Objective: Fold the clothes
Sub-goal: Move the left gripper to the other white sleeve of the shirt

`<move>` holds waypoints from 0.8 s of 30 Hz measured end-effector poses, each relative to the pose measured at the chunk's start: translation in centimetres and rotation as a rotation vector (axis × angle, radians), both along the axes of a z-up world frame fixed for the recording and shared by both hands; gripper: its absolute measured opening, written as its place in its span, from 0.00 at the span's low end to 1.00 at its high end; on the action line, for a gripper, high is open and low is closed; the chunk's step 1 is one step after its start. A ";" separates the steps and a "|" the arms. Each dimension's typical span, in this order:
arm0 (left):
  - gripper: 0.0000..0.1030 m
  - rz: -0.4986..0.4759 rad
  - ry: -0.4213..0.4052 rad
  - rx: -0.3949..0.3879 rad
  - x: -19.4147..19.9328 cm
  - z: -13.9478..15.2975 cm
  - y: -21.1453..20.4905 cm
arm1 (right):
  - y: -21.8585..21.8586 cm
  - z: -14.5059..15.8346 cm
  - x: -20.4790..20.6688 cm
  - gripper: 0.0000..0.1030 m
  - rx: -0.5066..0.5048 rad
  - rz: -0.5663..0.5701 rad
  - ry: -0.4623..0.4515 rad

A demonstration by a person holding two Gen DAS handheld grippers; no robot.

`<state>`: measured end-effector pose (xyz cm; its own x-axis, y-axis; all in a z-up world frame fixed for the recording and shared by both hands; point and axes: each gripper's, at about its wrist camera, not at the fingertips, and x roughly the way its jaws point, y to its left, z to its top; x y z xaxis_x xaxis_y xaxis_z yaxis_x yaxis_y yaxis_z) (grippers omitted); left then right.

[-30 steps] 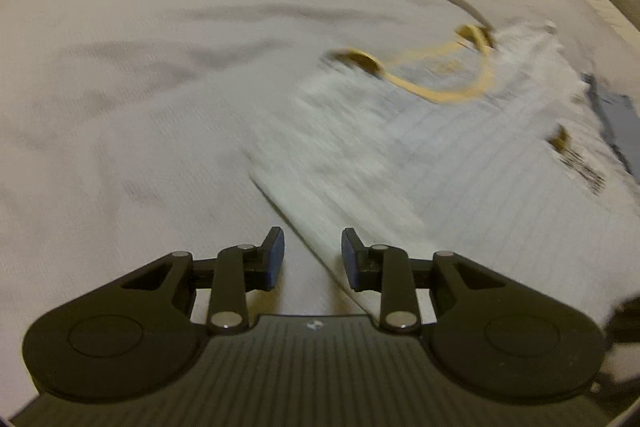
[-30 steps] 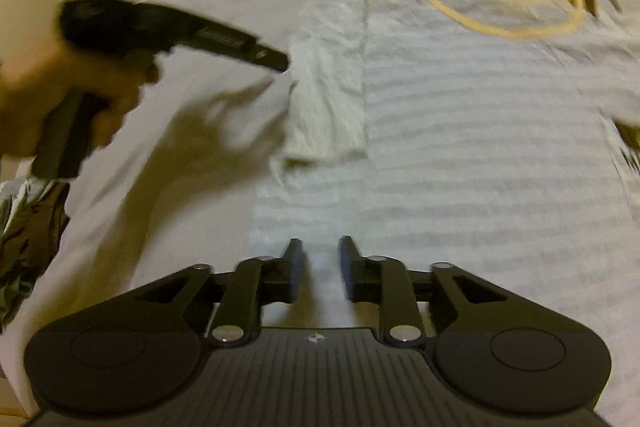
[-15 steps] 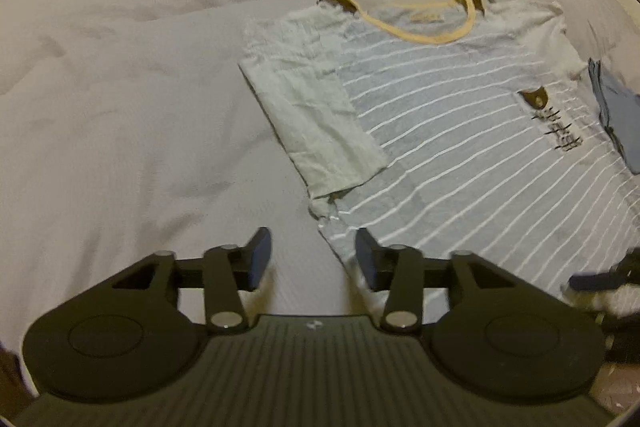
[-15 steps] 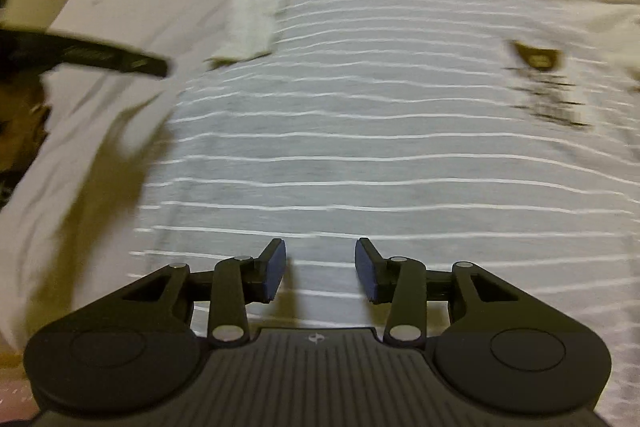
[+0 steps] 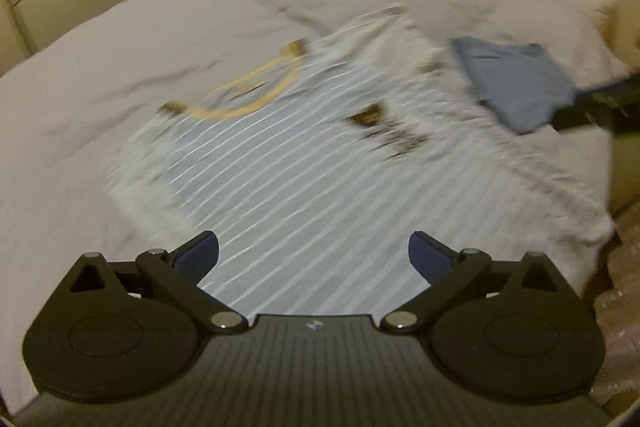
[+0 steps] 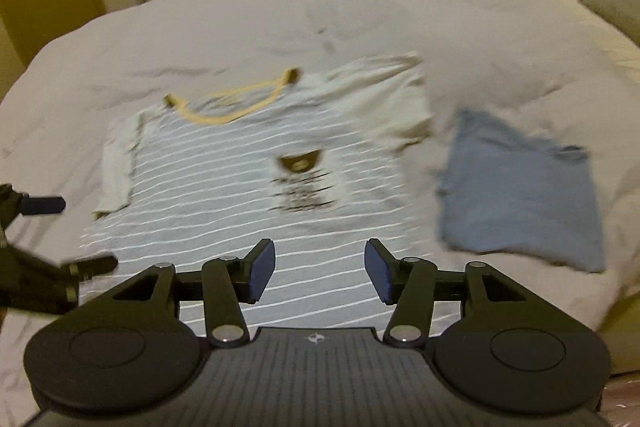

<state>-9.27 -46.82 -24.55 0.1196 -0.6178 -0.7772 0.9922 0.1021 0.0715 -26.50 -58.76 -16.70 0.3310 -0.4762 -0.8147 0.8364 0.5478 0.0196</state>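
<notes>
Striped T-shirt (image 6: 224,195) lies flat on the bed (image 6: 360,11), front up, yellow neckline (image 6: 232,103) at its far end. One sleeve is folded in over the shirt's left edge; the other sleeve (image 6: 384,95) is spread out toward the right. A folded blue garment (image 6: 520,187) sits on the bed just right of the shirt. I have the left gripper (image 5: 314,257) above the shirt's near hem, jaws wide, holding nothing. Right gripper (image 6: 320,269) is also over the shirt's lower part, jaws parted moderately, empty. From the right wrist view, the left gripper shows at the shirt's near-left corner. Both views are motion-blurred.
</notes>
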 end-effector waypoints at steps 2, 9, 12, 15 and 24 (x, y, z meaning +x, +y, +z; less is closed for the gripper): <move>0.98 -0.054 -0.023 -0.013 -2.9 0.3 -1.7 | -1.9 0.7 -1.7 0.52 -0.020 -0.008 -0.003; 0.94 -0.153 -0.073 -0.030 -11.6 -0.2 -11.2 | -13.9 1.0 -7.1 0.52 -0.086 0.089 -0.049; 0.84 -0.127 -0.118 -0.010 -14.6 -1.8 -16.9 | -21.1 -0.6 -7.9 0.50 -0.092 0.261 -0.051; 0.65 -0.040 -0.126 0.043 -17.0 -3.8 -22.7 | -28.0 -2.4 -7.6 0.39 -0.076 0.462 -0.017; 0.55 -0.055 -0.310 0.146 -21.5 -10.3 -34.8 | -40.1 -4.7 -5.4 0.25 -0.041 0.726 0.019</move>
